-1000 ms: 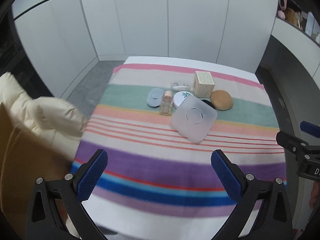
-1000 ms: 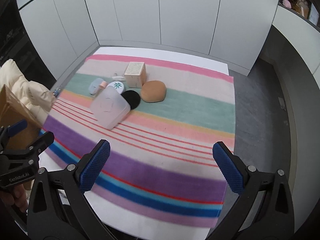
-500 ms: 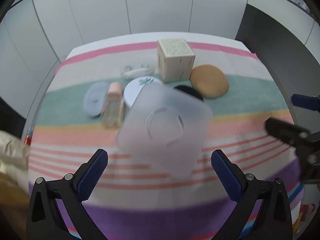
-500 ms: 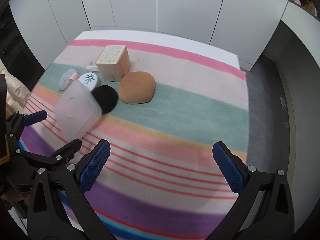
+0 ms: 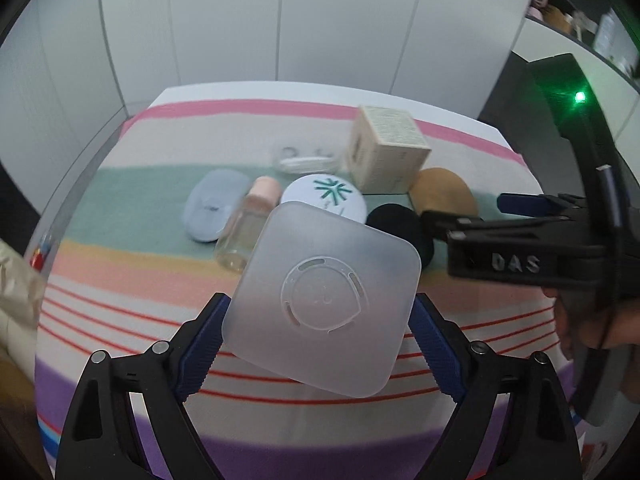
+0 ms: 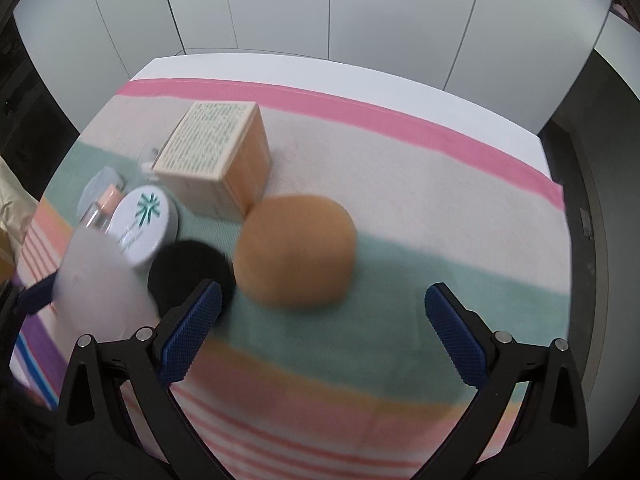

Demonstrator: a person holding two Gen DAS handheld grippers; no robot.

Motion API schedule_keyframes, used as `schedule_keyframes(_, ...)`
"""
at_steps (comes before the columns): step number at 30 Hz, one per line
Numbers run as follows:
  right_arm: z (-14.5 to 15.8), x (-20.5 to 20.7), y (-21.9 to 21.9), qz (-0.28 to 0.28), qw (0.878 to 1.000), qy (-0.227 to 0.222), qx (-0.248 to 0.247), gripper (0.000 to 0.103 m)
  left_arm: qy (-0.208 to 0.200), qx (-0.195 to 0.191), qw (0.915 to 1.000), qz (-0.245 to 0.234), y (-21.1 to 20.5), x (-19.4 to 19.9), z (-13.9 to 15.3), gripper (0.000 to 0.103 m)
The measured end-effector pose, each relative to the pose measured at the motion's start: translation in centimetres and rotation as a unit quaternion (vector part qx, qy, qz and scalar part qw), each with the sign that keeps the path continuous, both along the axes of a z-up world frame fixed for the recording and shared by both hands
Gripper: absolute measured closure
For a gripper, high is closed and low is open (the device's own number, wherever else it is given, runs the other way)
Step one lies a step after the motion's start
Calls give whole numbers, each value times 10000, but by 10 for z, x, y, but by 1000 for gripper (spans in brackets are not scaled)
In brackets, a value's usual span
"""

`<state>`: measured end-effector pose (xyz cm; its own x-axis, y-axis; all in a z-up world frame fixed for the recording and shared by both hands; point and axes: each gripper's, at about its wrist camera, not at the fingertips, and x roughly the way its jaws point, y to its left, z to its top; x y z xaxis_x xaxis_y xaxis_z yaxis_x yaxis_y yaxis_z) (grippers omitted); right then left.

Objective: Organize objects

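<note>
The frosted square box (image 5: 322, 300) lies on the striped cloth (image 5: 132, 276) of the worktop, at the near edge of a cluster, overlapping the white round tin (image 5: 326, 196) and the black puff (image 5: 400, 224). The left tongs (image 5: 318, 340) straddle it and are closing; the blue pads (image 5: 200, 344) sit at its two side edges, though I cannot tell whether they press yet. The box looks like light, stiff, smooth plastic that could slip, so opposite flat sides, away from the rounded corners, seem the best hold. The right tongs (image 6: 320, 328) stand wide and empty, just short of the tan sponge (image 6: 296, 250), which looks soft and very light; a gentle squeeze across its middle should do
</note>
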<state>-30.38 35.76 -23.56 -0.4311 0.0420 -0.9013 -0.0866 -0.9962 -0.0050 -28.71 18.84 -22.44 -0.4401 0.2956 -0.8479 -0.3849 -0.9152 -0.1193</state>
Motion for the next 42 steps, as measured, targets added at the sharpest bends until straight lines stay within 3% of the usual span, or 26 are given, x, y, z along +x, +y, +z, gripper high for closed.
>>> schedule_keyframes(3, -1, -9, -2, 7, 9999, 84, -64, 11, -69, 13, 9999, 96, -3, 1, 0, 14)
schedule_keyframes(5, 0, -14, -1, 49, 9997, 99, -215, 31, -110, 20, 9999, 121, -4, 1, 1, 14)
schedule_keyframes(16, -2, -6, -14, 326, 9993, 134, 103, 49, -236, 0, 9993, 299, -14, 6, 13, 14)
schedule_keyframes(26, 34, 32, -22, 89, 9999, 105, -8, 49, -171, -13, 9993, 339, -21, 23, 48, 14)
schedule_keyframes(42, 135, 136, -10, -151, 9988, 365, -298, 49, 177, 58, 9995, 264, -28, 80, 141, 14)
